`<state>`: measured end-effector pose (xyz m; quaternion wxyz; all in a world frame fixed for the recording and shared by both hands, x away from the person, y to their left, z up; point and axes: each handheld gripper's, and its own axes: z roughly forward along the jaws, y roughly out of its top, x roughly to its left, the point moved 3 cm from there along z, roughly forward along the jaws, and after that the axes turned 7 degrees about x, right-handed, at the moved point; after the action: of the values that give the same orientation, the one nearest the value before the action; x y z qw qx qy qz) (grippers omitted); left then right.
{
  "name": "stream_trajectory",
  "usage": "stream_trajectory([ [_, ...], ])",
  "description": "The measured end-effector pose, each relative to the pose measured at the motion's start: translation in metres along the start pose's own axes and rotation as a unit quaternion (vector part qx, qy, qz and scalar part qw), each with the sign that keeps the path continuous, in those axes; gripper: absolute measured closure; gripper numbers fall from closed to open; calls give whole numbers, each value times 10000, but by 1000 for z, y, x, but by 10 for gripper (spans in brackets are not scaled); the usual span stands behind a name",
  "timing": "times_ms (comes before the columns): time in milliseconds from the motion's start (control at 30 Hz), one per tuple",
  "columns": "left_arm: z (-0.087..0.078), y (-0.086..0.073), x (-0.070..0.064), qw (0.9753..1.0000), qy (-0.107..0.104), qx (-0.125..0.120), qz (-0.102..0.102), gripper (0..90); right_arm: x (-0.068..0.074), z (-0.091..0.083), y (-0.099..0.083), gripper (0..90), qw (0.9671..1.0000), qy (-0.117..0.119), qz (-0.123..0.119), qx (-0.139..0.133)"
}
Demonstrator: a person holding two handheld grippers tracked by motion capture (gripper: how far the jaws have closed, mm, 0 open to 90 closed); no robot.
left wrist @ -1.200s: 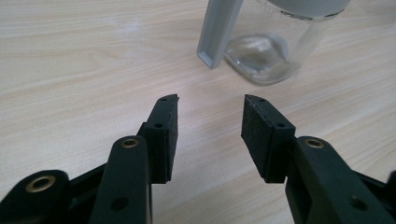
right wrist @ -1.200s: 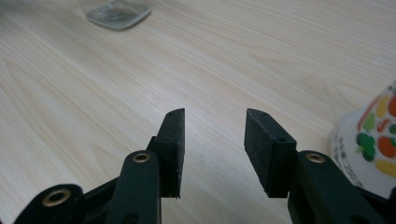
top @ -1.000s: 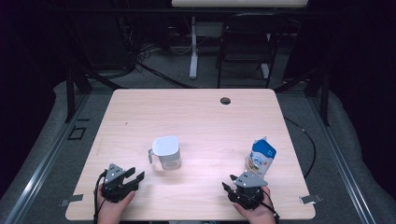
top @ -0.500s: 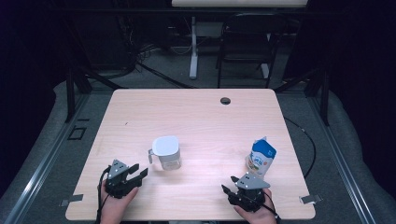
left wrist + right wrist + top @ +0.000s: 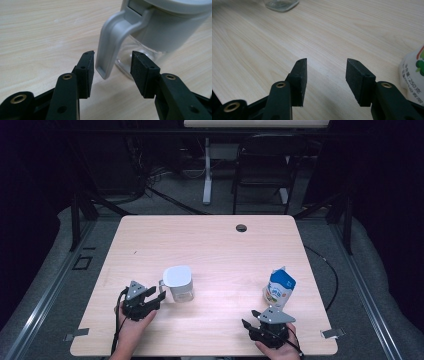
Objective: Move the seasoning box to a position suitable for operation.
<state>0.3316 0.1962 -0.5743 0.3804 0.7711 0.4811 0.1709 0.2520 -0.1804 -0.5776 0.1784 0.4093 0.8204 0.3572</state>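
A clear jug (image 5: 178, 284) with a grey lid and grey handle (image 5: 111, 42) stands left of the table's middle. My left gripper (image 5: 156, 297) is open just left of it; in the left gripper view (image 5: 112, 66) the handle's lower end sits between the two jaws, untouched. A blue and white pouch (image 5: 279, 289) stands upright at the right. My right gripper (image 5: 251, 319) is open near the front edge, just in front and left of the pouch, whose edge (image 5: 413, 72) shows beside the right jaw. In the right gripper view (image 5: 325, 73) nothing lies between the jaws.
The light wooden table (image 5: 210, 245) has a small dark grommet hole (image 5: 241, 227) near its far edge. The jug's glass base (image 5: 280, 5) appears far off in the right gripper view. A chair and desk legs stand on the floor beyond the table.
My left gripper has slid right toward the jug, so its jaws now straddle the handle. The right gripper has barely moved.
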Motion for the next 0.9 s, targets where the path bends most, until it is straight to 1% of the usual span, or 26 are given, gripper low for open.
stream_trajectory([
  [67,3,4,2,10000,5,8,-40,547,-1,-2,-2,517,10000,-8,6,29],
  [100,5,6,4,10000,66,15,-23,558,-1,-3,-3,517,10000,-20,30,3],
  [167,7,9,5,9999,111,32,-8,586,-2,-5,-6,514,10000,-20,72,21],
  [233,9,12,5,10000,76,29,3,600,-3,-7,-8,512,9999,-9,99,38],
  [300,11,14,6,9999,90,63,27,607,-3,-9,-10,512,9999,-33,130,50],
  [333,12,15,5,10000,74,53,17,614,-3,-10,-11,511,9999,-34,130,30],
  [433,14,17,2,9999,38,65,72,628,-2,-13,-13,509,9998,-70,163,33],
  [500,15,18,1,9999,65,76,102,637,-2,-14,-13,507,9998,-68,167,20],
  [533,16,19,0,9998,121,98,144,644,-1,-15,-13,504,9998,-78,176,5],
  [600,17,19,1,9998,118,99,103,661,0,-16,-14,502,9998,-94,171,14],
  [633,17,19,1,9998,148,110,118,671,0,-17,-15,502,9998,-91,173,20],
  [700,17,18,0,9995,208,126,180,682,0,-17,-16,501,9998,-103,151,16],
  [767,17,18,-1,9994,241,120,196,691,-1,-18,-16,501,9998,-108,155,27],
  [800,16,18,-1,9992,268,129,250,693,-2,-19,-17,501,9998,-104,188,22],
  [833,16,18,-1,9992,268,129,250,695,-2,-19,-17,500,9998,-101,198,19],
  [900,16,18,-3,9989,333,130,314,702,-3,-19,-17,500,9998,-98,190,23],
])
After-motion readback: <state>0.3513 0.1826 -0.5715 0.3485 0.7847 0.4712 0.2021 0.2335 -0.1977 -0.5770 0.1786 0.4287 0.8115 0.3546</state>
